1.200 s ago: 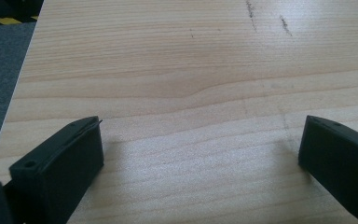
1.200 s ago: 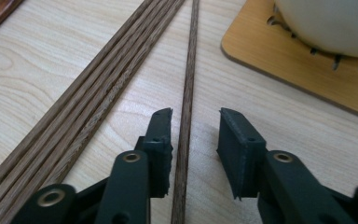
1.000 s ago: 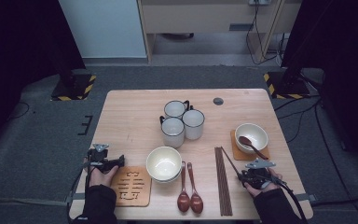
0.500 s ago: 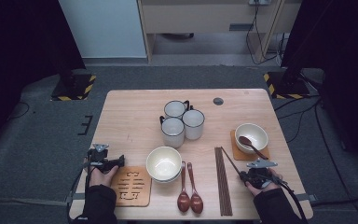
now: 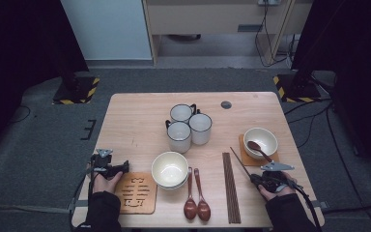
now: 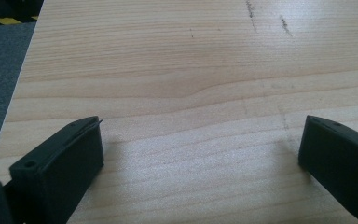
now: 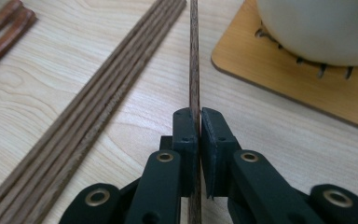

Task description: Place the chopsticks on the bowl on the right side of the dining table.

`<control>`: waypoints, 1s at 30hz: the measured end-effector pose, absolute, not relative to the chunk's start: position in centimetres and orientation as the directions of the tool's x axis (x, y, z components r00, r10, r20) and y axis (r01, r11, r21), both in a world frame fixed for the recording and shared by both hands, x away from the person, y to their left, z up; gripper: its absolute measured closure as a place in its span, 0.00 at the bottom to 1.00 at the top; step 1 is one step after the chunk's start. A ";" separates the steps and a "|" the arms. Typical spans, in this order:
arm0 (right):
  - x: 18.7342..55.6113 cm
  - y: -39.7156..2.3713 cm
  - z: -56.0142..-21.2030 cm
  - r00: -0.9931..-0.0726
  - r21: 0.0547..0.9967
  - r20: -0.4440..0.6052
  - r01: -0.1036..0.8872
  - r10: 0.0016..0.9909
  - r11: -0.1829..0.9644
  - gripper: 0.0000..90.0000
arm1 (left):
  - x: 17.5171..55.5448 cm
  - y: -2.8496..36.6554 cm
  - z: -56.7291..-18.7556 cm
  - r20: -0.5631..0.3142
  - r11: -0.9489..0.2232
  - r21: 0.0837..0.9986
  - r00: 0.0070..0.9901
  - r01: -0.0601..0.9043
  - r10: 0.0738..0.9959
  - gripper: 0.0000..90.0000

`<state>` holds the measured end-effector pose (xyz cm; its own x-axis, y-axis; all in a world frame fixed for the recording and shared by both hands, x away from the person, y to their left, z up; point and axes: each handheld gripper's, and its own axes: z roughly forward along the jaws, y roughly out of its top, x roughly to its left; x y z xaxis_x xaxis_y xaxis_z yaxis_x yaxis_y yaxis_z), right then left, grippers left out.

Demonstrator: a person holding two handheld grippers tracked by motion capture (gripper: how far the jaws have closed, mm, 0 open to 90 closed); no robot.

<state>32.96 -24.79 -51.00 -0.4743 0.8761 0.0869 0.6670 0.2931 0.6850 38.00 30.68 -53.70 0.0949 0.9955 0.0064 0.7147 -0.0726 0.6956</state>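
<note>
Left claw (image 5: 123,167) rests agape on the tabletop (image 5: 140,125), left of the empty mat (image 5: 136,192). Right claw (image 7: 199,122) has just clamped one chopstick (image 7: 194,56), right of the bundle (image 5: 230,186), beside the set bowl (image 5: 260,140); placing it remains.

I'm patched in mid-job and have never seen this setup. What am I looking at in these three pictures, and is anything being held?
No robot here: a person holds a hand-operated gripper in each hand at a wooden table. The high view looks down from above; the other two pictures come from cameras riding on each gripper.

On the table: three mugs, a bowl beside a wooden coaster, two spoons, a row of chopsticks, and another bowl with a spoon on its own coaster.

The right gripper has just closed on a single chopstick. The left gripper is open over bare wood, holding nothing.
</note>
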 end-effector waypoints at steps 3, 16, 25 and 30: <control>32.9 -24.9 -50.6 -0.482 0.700 0.097 0.655 0.871 0.285 0.94 | 38.0 30.7 -53.7 0.007 -0.073 0.695 0.095 0.715 0.995 0.00; 32.5 -25.3 -48.3 -0.502 0.757 0.121 0.605 0.856 0.248 0.94 | 38.0 30.7 -53.7 0.006 -0.073 0.696 0.095 0.715 0.995 0.00; 32.5 -26.0 -46.7 -0.503 0.787 0.136 0.578 0.853 0.215 0.94 | 38.0 30.7 -53.7 0.006 -0.072 0.696 0.095 0.715 0.995 0.00; 32.4 -26.3 -45.7 -0.506 0.802 0.144 0.563 0.850 0.199 0.95 | 38.0 30.7 -53.7 0.006 -0.073 0.696 0.095 0.715 0.995 0.00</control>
